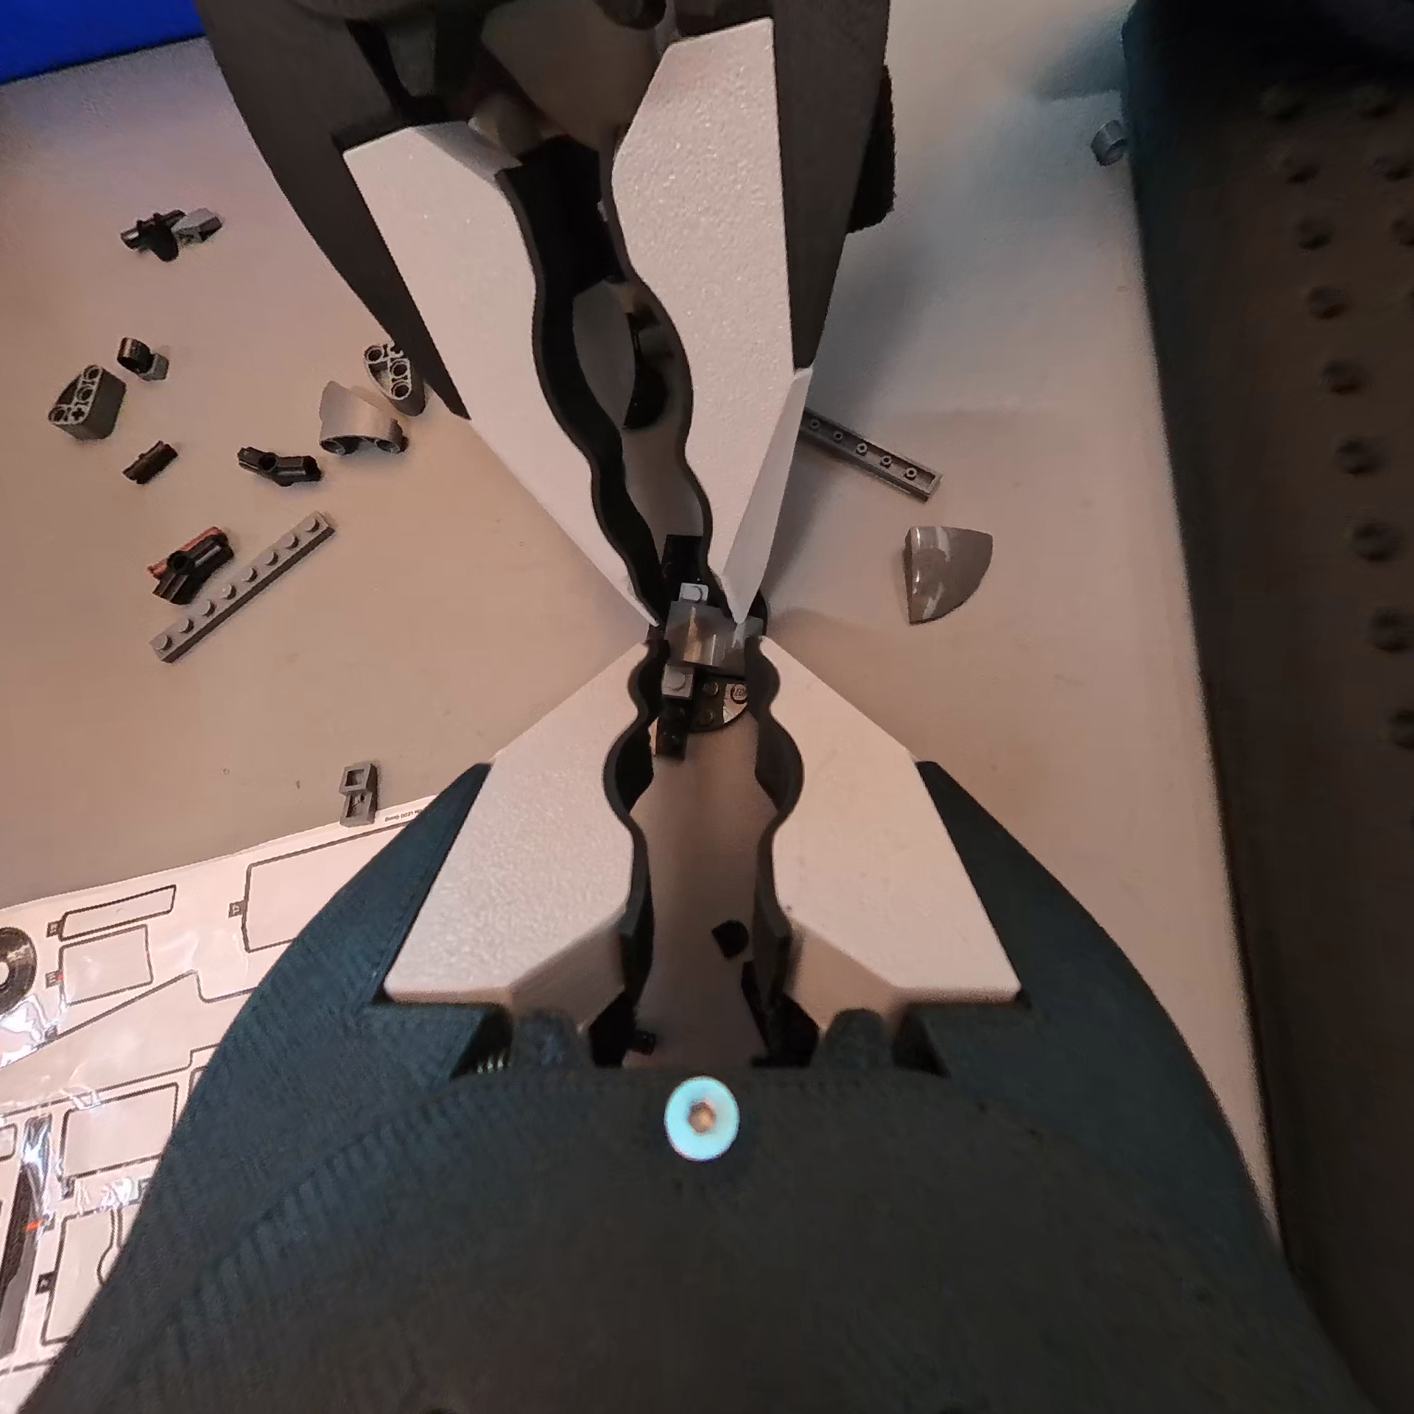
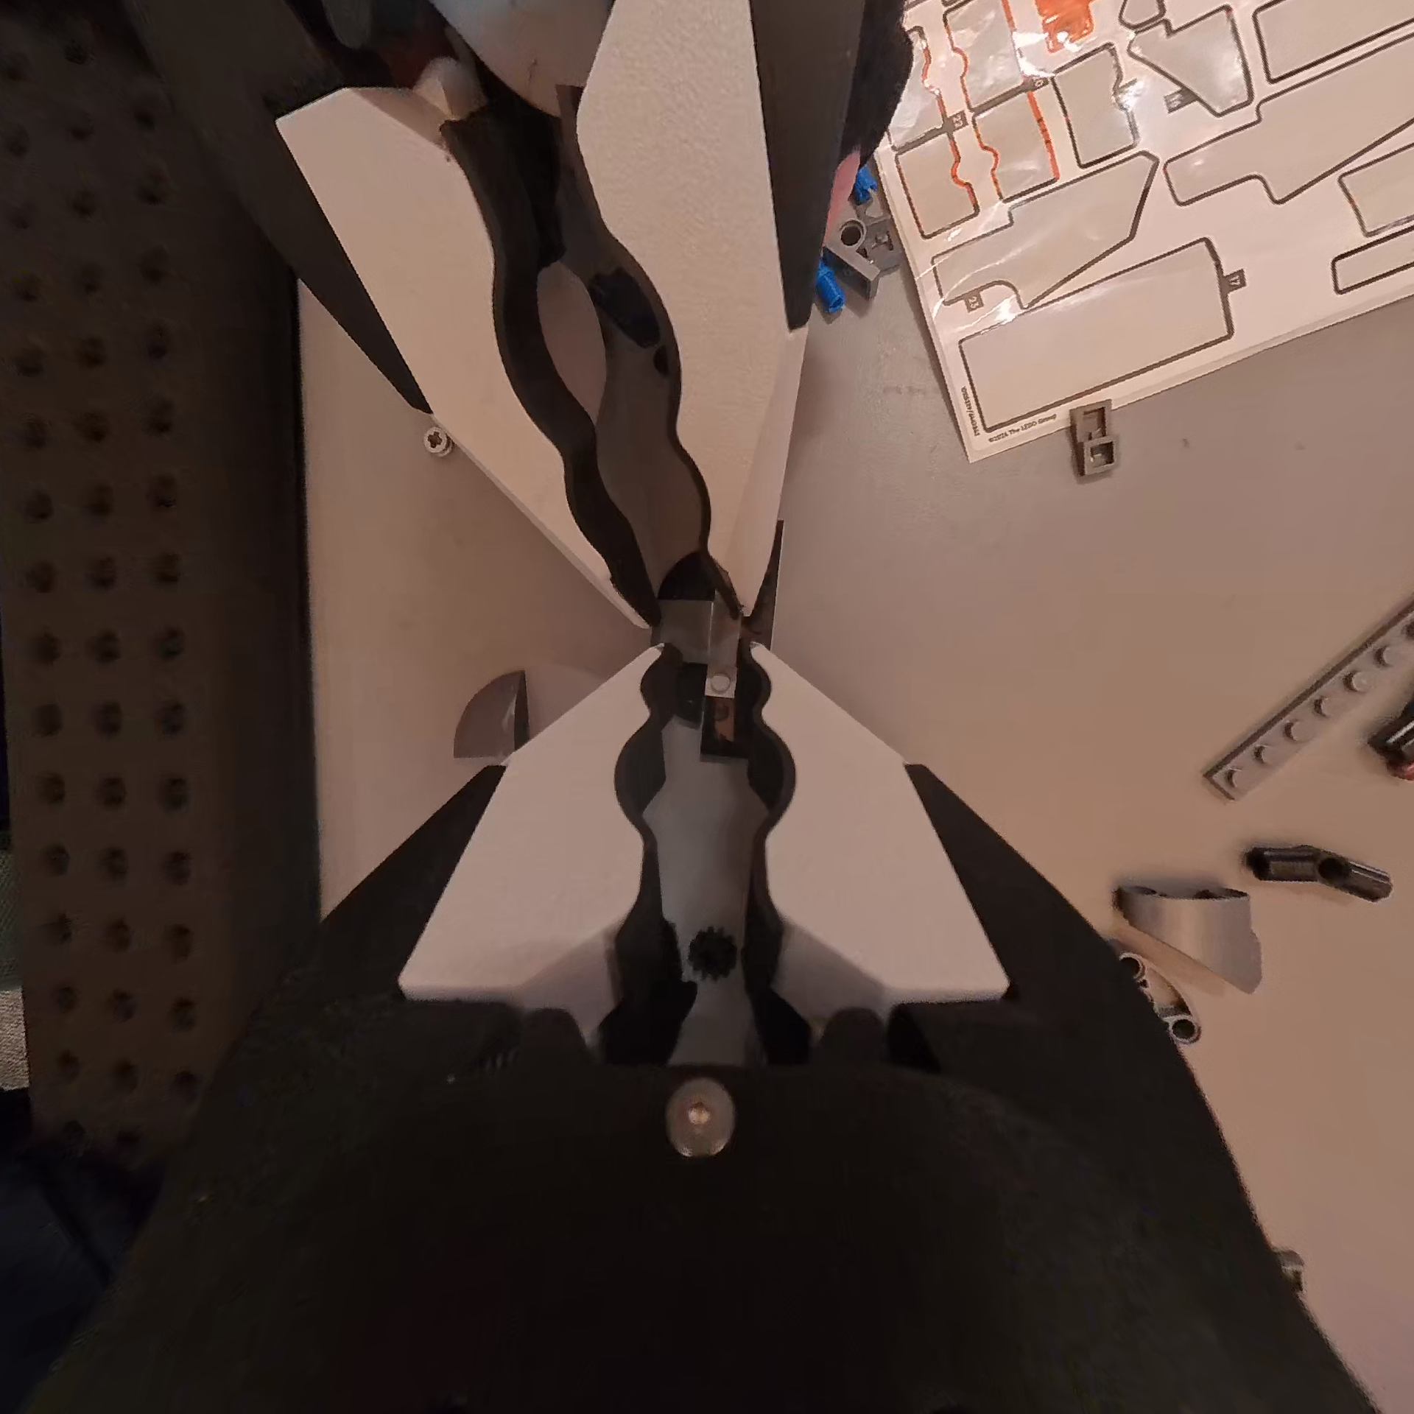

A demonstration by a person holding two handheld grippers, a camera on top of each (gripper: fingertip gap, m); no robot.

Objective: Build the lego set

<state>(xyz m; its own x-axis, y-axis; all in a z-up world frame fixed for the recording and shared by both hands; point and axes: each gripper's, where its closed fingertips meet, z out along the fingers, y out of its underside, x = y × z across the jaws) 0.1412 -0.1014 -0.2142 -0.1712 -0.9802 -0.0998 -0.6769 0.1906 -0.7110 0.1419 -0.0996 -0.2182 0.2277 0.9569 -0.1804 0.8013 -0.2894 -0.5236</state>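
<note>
A small lego assembly (image 1: 698, 636) of grey and black pieces sits between both grippers, which meet tip to tip just above the beige table. My left gripper (image 1: 704, 655) comes in from the bottom of the left wrist view and is shut on the assembly's near end. My right gripper (image 1: 696, 610) comes from the top and is shut on its far end. A dark round piece (image 1: 727, 700) shows under the assembly. In the right wrist view the right gripper (image 2: 705, 652) holds the assembly (image 2: 692, 623), with a grey studded plate (image 2: 719, 681) sticking out, opposite the left gripper (image 2: 695, 608).
Loose parts lie on the table: a long grey plate (image 1: 245, 585) (image 2: 1316, 704), a second grey plate (image 1: 872, 455), a quarter-round dark grey piece (image 1: 945, 574) (image 2: 493, 715), a curved grey panel (image 1: 360, 421), black connectors (image 1: 279, 464) and a grey bracket (image 1: 360, 792). There is also a sticker sheet (image 1: 115, 956) (image 2: 1148, 229) and a dark holed panel (image 1: 1301, 535) (image 2: 99, 535). Less than 4 cm separates the two grippers' tips.
</note>
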